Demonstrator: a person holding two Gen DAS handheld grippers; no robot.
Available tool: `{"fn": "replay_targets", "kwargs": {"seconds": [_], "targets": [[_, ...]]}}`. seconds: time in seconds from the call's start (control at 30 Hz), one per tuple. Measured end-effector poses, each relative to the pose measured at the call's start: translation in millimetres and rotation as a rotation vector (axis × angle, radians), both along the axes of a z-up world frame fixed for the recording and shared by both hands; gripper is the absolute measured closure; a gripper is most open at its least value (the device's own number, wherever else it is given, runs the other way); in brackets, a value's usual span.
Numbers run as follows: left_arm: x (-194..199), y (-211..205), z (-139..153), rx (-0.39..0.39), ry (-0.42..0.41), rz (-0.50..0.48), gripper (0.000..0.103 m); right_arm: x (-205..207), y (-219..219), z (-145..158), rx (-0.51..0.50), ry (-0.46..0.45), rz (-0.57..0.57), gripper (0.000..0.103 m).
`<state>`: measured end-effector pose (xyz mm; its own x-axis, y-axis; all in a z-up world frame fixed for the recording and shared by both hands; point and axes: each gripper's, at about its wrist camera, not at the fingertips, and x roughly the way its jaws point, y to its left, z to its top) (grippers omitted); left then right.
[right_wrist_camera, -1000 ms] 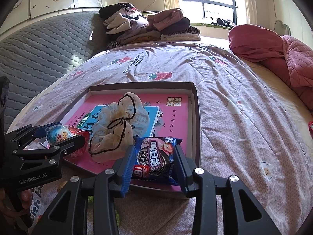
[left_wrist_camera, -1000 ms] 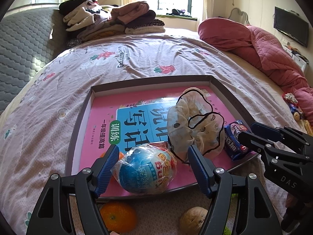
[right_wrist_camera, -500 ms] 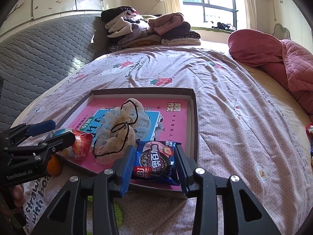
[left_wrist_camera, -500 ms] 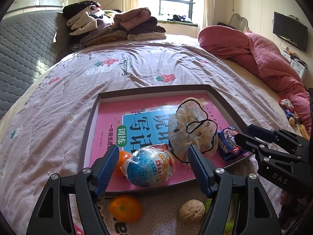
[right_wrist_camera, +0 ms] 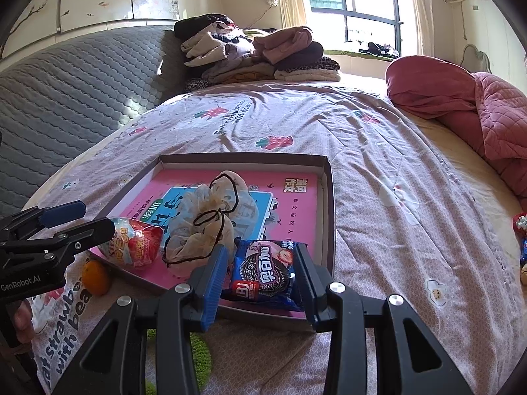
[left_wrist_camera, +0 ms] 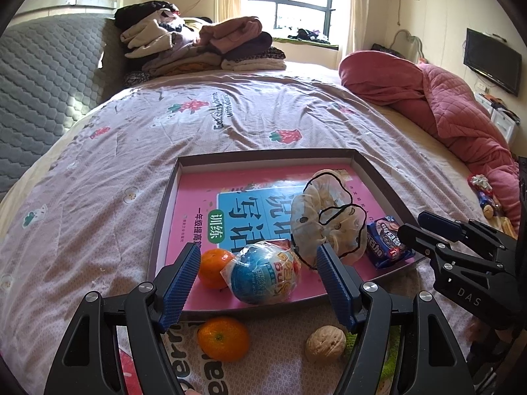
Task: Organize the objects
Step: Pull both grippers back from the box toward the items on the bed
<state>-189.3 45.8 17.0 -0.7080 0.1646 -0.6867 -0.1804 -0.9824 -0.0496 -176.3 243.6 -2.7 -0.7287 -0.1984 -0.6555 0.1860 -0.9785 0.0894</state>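
Note:
A brown shallow box on the bed holds a pink book, a mesh drawstring pouch, a wrapped toy egg, an orange and a blue cookie packet. My left gripper is open, its fingers either side of the toy egg, which lies in the box. My right gripper is open around the cookie packet, which lies at the box's near edge. A second orange and a walnut lie on the bedspread in front of the box.
Folded clothes are piled at the bed's far end beside a grey padded headboard. A red quilt lies at the right. Small wrapped items sit near the right edge. Something green lies below my right gripper.
Both grippers have drawn back from the box. The toy egg and cookie packet stay lying in the box. The orange in the box and the walnut have come into fuller view.

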Motion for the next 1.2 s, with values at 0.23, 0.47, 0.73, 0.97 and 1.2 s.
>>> {"fn": "replay_targets", "kwargs": {"seconds": [0.23, 0.47, 0.73, 0.97, 1.2], "targets": [[10, 3, 6, -0.011, 0.014, -0.003, 0.029, 3, -2, 4, 0.007, 0.011, 0.007, 0.062], [15, 4, 12, -0.012, 0.025, 0.003, 0.029, 8, -1, 7, 0.012, 0.022, 0.010, 0.062], [26, 2, 14, -0.011, 0.033, 0.013, 0.029, 11, -1, 11, 0.008, 0.034, 0.016, 0.061], [33, 2, 14, -0.006, 0.032, 0.023, 0.029, 15, -3, 15, 0.009, 0.043, 0.024, 0.061], [40, 5, 18, -0.003, 0.035, 0.026, 0.029, 18, -5, 17, 0.010, 0.043, 0.035, 0.053]]}}
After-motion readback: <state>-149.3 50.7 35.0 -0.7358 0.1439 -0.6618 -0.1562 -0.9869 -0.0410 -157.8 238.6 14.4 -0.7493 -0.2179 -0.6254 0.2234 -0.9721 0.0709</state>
